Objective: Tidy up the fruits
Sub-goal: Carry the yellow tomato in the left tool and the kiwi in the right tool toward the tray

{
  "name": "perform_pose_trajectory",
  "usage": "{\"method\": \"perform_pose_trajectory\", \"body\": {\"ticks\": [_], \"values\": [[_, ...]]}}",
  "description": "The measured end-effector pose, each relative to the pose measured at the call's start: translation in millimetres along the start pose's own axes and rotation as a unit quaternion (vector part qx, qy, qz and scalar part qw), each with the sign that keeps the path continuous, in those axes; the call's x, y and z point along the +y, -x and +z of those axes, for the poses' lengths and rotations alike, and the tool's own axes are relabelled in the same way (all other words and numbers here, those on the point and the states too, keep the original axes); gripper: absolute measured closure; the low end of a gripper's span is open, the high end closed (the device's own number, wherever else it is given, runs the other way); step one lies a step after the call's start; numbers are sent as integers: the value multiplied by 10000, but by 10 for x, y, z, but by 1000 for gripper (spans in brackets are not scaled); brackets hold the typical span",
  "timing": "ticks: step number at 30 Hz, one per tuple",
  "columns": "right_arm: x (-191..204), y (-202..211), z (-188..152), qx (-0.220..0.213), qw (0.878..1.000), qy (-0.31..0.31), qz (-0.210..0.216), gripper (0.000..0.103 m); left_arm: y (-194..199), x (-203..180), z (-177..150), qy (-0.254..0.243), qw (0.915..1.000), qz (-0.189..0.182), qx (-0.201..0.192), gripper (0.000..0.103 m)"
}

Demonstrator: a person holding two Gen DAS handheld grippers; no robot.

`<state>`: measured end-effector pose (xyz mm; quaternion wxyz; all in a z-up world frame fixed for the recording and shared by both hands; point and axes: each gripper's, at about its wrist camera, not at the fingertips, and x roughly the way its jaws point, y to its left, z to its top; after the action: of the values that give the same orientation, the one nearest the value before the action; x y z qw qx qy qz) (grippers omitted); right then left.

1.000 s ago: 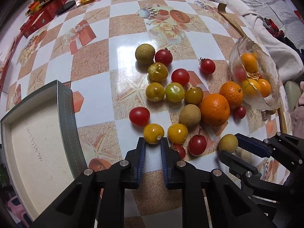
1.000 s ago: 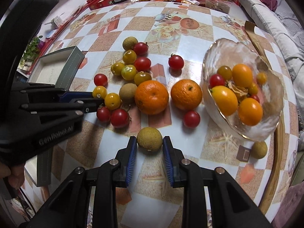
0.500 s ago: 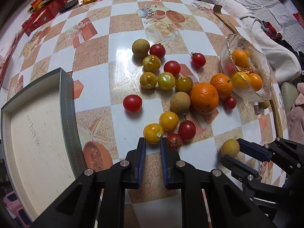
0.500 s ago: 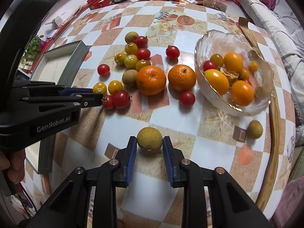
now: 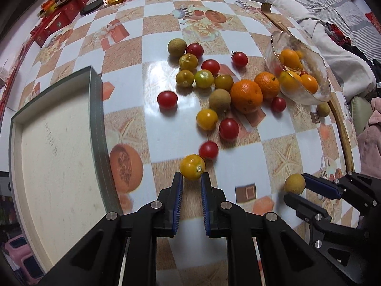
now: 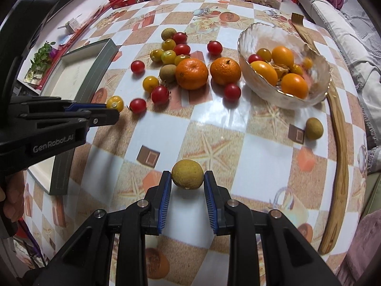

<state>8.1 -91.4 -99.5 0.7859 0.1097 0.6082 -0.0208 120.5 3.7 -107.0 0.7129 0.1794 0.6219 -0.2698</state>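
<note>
The left claw [image 5: 192, 183] is pinching a yellow tomato [image 5: 192, 167] at its fingertips, and the right claw [image 6: 187, 183] is gripping a brownish longan [image 6: 187, 174] above the counter [image 6: 238, 143]. Beyond both, loose fruit is lying scattered, with the glass bowl [image 6: 319, 71] sitting farther off to the right.

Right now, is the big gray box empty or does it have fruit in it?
Empty, as far as shown. The gray box shows only a bare pale floor in both views; its near end runs out of frame.
</note>
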Motion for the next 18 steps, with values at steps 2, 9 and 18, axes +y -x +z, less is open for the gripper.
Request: {"method": "perform_pose_trajectory", "body": {"ticks": [2, 9, 18], "values": [[10, 29, -35, 24, 10000, 23, -13, 73, 44, -8, -75, 9, 10000, 16, 13, 87], [36, 176, -202, 119, 9998, 126, -91, 73, 190, -149, -455, 14, 10000, 33, 83, 87], [37, 281, -368, 298, 9992, 245, -134, 73, 322, -323, -732, 17, 9999, 54, 108, 100]]}}
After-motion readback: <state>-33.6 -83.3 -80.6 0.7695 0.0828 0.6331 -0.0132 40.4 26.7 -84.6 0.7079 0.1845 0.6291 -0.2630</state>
